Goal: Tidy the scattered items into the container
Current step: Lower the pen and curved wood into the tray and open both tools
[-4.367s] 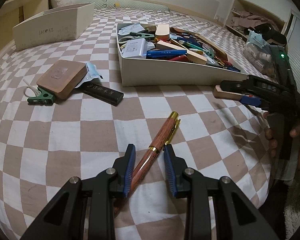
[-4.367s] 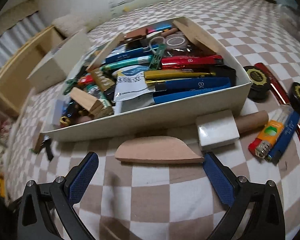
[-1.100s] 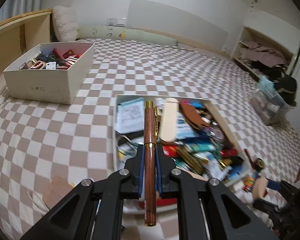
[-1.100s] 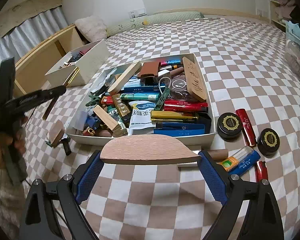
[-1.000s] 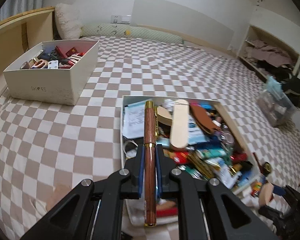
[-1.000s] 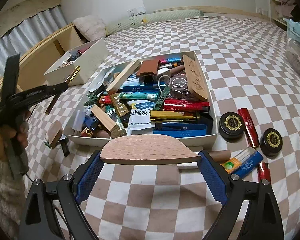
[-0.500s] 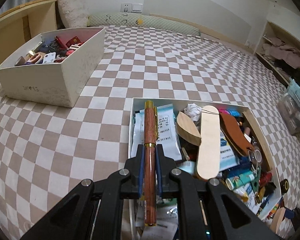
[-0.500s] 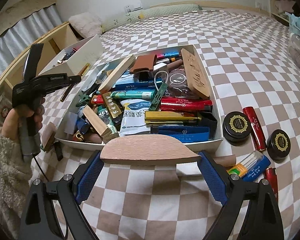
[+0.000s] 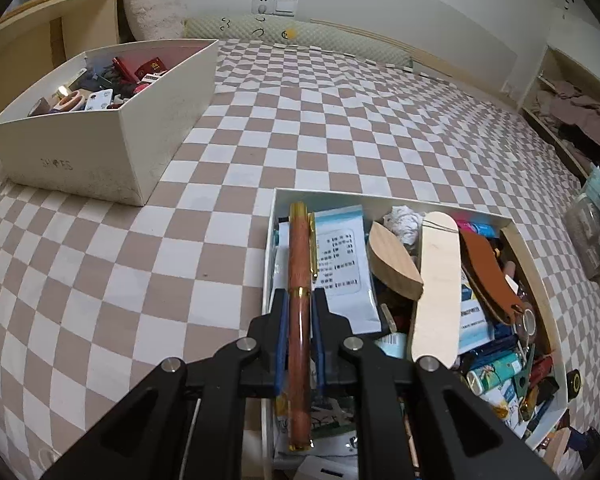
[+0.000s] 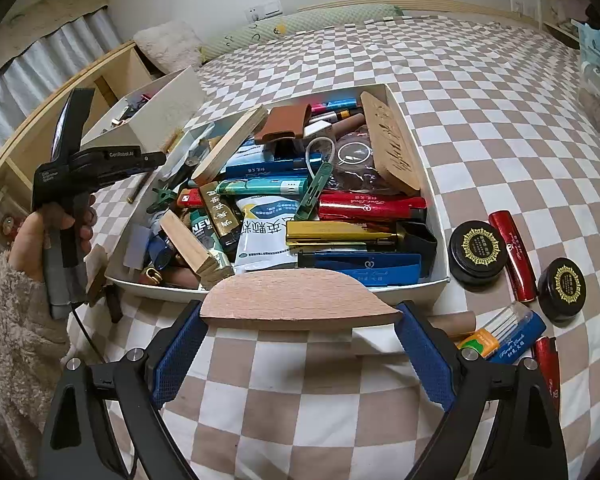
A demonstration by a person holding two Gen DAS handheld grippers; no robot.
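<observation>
Pen over the box, wood piece held short of it.
Left gripper [image 9: 299,322] with jaws just eased apart, wooden pen [image 9: 299,308] loose between pads above container [image 9: 269,240]. Right gripper [image 10: 300,340] spread wide, clamped on wooden piece [image 10: 298,300] just before container's near wall.

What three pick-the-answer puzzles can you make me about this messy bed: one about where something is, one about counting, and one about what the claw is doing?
1. Where does the red tube lie?
A) on the floor
B) on the bedspread, between the black tins
C) on a shelf

2. How many round black tins lie on the bedspread?
A) one
B) two
C) four

3. What is the right claw doing?
A) hanging open and empty
B) gripping a pen
C) gripping a curved wooden piece

Answers:
1 B: it lies on the checks with a tin on either side.
2 B: two gold-crested lids show.
3 C: both blue pads press its ends.
</observation>
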